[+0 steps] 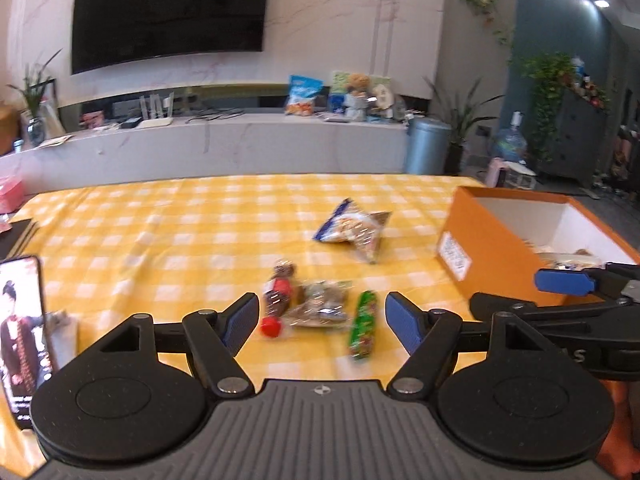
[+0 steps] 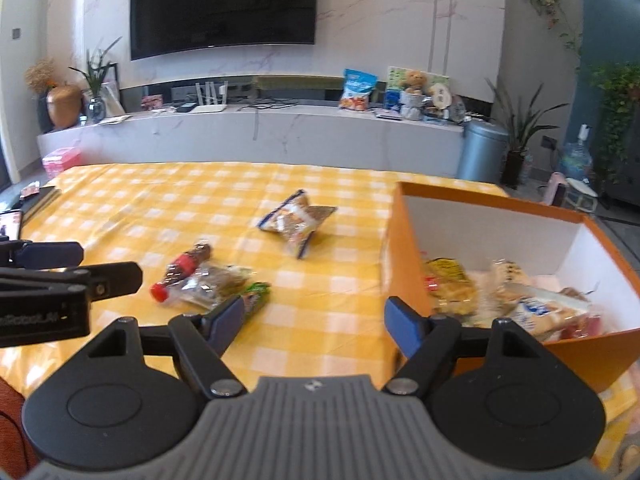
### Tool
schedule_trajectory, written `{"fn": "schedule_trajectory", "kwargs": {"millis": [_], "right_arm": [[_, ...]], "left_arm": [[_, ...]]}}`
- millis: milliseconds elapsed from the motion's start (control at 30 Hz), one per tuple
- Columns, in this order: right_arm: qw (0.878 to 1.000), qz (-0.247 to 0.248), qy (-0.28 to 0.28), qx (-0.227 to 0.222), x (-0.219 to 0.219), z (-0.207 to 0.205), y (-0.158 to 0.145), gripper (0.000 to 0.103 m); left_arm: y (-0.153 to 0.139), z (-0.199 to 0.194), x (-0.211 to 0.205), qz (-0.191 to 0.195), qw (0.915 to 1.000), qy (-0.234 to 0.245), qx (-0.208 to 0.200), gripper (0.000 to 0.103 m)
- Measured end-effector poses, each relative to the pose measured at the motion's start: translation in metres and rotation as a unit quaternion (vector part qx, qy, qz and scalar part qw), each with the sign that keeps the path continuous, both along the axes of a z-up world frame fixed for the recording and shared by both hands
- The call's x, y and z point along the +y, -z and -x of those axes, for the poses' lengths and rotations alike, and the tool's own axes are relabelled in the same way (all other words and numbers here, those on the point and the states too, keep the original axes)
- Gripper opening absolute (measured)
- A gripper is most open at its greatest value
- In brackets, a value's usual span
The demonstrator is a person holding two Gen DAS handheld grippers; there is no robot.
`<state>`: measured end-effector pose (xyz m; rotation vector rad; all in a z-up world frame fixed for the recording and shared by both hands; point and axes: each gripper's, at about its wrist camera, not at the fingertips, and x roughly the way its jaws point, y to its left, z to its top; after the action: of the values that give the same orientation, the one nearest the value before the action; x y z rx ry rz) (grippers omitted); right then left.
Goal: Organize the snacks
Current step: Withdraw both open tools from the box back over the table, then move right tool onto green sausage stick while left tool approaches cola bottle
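On the yellow checked tablecloth (image 1: 160, 232) lie a small cola-bottle snack with a red cap (image 1: 276, 300), a clear packet of brown snacks (image 1: 320, 304), a green wrapped bar (image 1: 364, 324) and, farther off, a blue and white snack bag (image 1: 352, 230). My left gripper (image 1: 322, 322) is open and empty, just in front of the near three. An orange box (image 2: 404, 248) at the right holds several snack packets (image 2: 500, 300). My right gripper (image 2: 314, 318) is open and empty, beside the box's left wall. The same loose snacks show in the right wrist view: bottle (image 2: 184, 268), green bar (image 2: 256, 296), bag (image 2: 296, 220).
A phone (image 1: 22, 332) with a lit screen stands at the table's left edge. A pink box (image 2: 62, 160) sits beyond the far left corner. Behind the table are a marble TV bench (image 2: 256, 132), a wall TV and a grey bin (image 2: 482, 152).
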<state>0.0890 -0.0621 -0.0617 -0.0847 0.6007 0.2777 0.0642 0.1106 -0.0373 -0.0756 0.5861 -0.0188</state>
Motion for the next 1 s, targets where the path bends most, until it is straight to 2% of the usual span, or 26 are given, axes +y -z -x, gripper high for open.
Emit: {"fn": "schedule_trajectory", "kwargs": {"millis": [167,300,500,667,800,1000], "right_arm": [[1.0,-0.013,-0.015,0.014,0.014,-0.006,0.009,0.075],[0.999,-0.016,-0.031,0.032,0.025,-0.012,0.019,0.064],[0.997,-0.02,-0.038,0.067,0.039,-0.031,0.035,0.052],[0.994,-0.034,-0.034,0.097,0.044,-0.055,0.044,0.05],[0.992,-0.046,-0.026,0.114,0.05,-0.074,0.05,0.048],[0.988,-0.059,-0.01,0.144,0.058,-0.097,0.061,0.044]], "left_arm": [[0.011,0.001,0.022,0.018,0.9994,-0.029,0.006,0.084],[0.019,-0.004,0.033,0.042,0.9981,-0.037,0.024,0.083],[0.034,-0.017,0.033,0.022,0.9982,-0.023,0.052,0.08],[0.043,-0.032,0.039,0.028,0.9968,-0.026,0.07,0.077],[0.046,-0.045,0.046,0.033,0.9952,-0.04,0.082,0.069],[0.049,-0.058,0.052,0.032,0.995,-0.046,0.082,0.069]]}}
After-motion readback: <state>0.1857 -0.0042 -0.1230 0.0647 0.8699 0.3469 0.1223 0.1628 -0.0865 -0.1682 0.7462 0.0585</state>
